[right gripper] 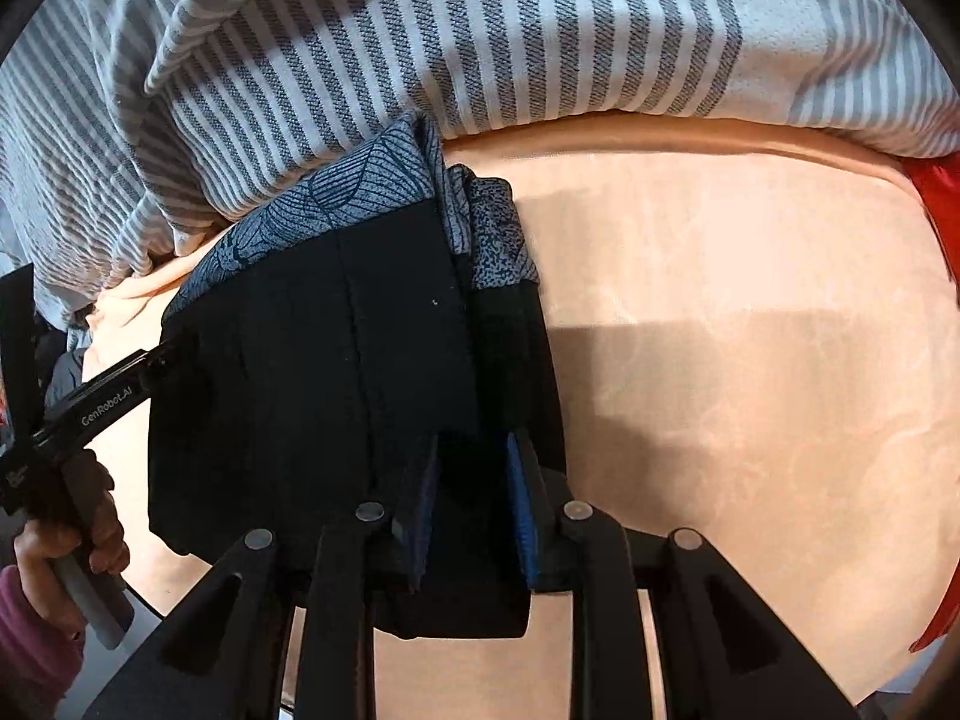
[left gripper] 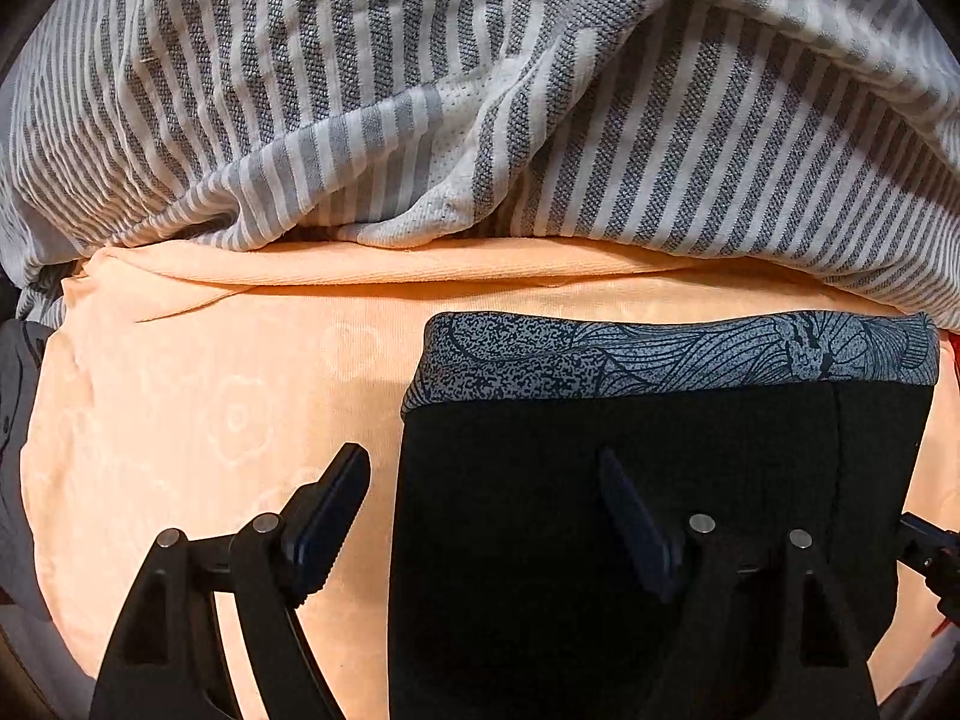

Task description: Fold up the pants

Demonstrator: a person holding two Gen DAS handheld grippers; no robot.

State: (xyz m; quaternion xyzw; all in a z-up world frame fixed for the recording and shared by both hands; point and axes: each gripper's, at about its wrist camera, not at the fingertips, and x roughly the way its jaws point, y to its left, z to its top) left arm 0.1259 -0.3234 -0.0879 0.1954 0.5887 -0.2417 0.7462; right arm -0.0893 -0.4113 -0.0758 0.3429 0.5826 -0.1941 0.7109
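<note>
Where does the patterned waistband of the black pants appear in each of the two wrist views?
Left wrist view: patterned waistband lies right of centre, horizontal.
Right wrist view: patterned waistband lies left of centre, slanting upward to the right.
Shared landmark: the striped blanket just beyond it.

Peach sheet (left gripper: 240, 420), striped blanket (left gripper: 360, 90)

Black claw (right gripper: 471, 504) (blue pads), maroon sleeve (right gripper: 30, 642)

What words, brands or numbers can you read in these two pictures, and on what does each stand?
"GenRobot.AI": white print on the black arm of the left claw, seen in the right wrist view.
A small mark lower on that same tool, near the hand, is too blurred to read.
Nothing readable on the pants.
</note>
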